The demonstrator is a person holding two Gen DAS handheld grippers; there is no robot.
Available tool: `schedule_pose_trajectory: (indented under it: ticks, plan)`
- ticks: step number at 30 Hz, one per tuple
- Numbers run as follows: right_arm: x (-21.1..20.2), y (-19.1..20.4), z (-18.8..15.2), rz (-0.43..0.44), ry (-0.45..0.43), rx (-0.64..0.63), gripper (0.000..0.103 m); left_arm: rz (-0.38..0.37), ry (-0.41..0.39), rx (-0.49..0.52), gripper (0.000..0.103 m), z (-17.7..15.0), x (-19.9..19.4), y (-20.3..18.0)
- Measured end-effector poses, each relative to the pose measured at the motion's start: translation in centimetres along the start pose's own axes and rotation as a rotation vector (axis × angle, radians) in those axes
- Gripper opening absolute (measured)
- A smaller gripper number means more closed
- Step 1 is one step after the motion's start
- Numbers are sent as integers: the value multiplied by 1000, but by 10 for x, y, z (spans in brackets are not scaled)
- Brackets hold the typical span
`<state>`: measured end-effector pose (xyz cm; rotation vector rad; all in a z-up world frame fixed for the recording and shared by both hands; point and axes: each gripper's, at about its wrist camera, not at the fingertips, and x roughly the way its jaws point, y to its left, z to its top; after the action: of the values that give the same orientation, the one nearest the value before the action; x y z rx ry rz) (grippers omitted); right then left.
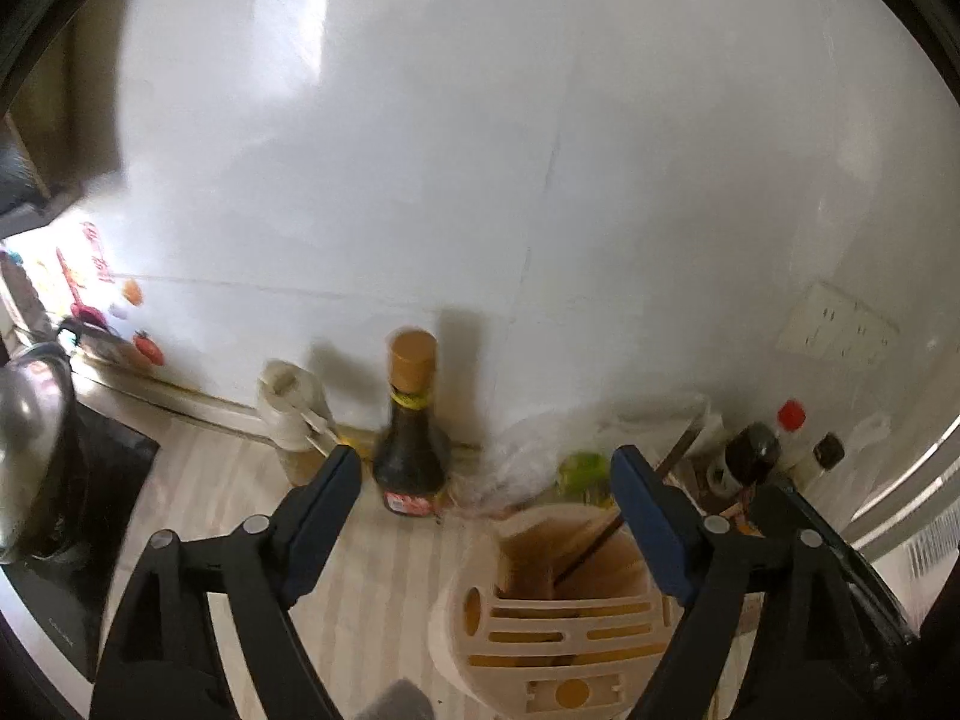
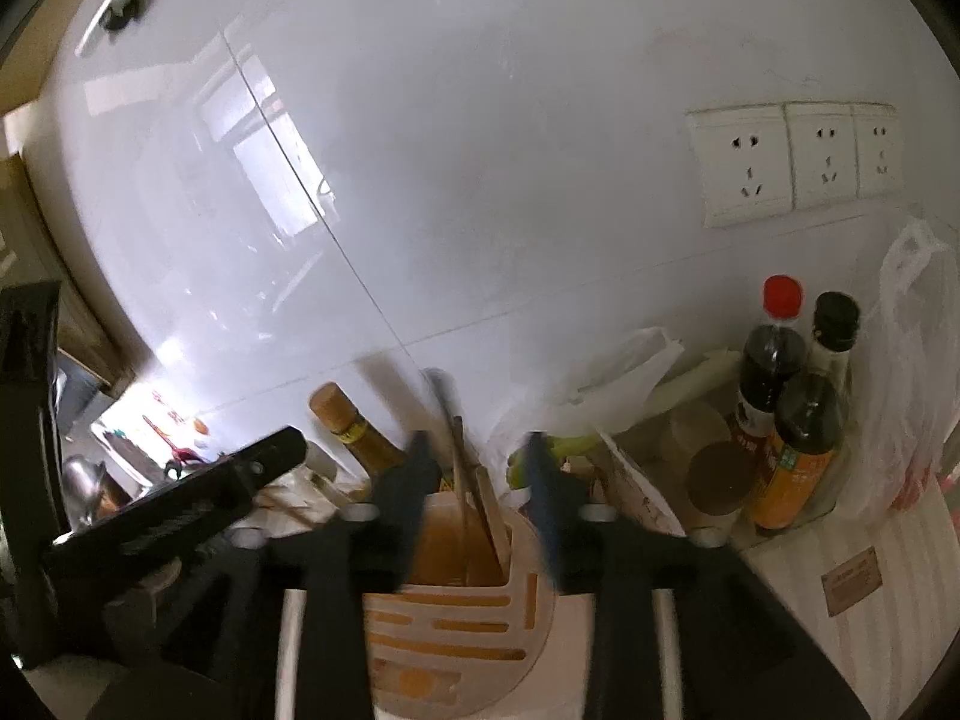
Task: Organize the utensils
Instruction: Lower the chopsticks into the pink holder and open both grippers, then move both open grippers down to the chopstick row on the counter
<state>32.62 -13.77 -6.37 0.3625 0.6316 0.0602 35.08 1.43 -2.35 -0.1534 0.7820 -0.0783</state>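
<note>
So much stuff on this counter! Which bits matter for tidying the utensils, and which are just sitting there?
Part of the job:
- beige plastic utensil holder with slotted top
- wooden chopsticks standing in it
- open left gripper
- open right gripper

Just lying about:
- dark sauce bottle with tan cap
- red-capped dark bottle
- white plastic bag
- wall sockets

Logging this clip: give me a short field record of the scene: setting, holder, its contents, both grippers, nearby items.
setting: kitchen counter against white tiled wall
holder: beige utensil holder with slotted top
contents: chopsticks standing in its open compartment
left gripper: open, nothing between the jaws
right gripper: open, above the holder, pads off the chopsticks
nearby: dark sauce bottle, wall sockets
</note>
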Motion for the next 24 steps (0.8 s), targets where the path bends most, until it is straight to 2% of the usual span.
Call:
schedule_pose_trajectory:
  ticks: [1, 3, 5, 7, 11, 14, 17, 19, 24]
  plan:
    - [-8, -1, 2, -4, -8, 7, 48, 9, -7, 0, 87, 1, -5, 3]
    - [-20, -4, 4, -6, -17, 21, 58, 19, -19, -6, 103, 2, -15, 9]
    - [-34, -8, 6, -26, -24, 32, 82, 53, -46, 2, 103, -3, -26, 16]
    - [-47, -12, 6, -52, -28, 33, 94, 89, -57, 12, 103, -8, -33, 22]
    - [-75, -27, -6, -82, -46, 50, 103, 117, -53, 22, 103, -26, -43, 32]
    - [-91, -40, -20, -104, -60, 56, 103, 136, -17, 46, 103, -48, -45, 37]
    - [-99, -53, -42, -165, -49, 55, 103, 193, 33, 79, 103, -76, -40, 39]
    - [-95, -65, -58, -193, 17, 55, 103, 224, 85, 95, 103, -96, -33, 40]
    - [-63, -98, -114, -290, 273, 58, 103, 277, 251, 143, 103, -161, 2, 37]
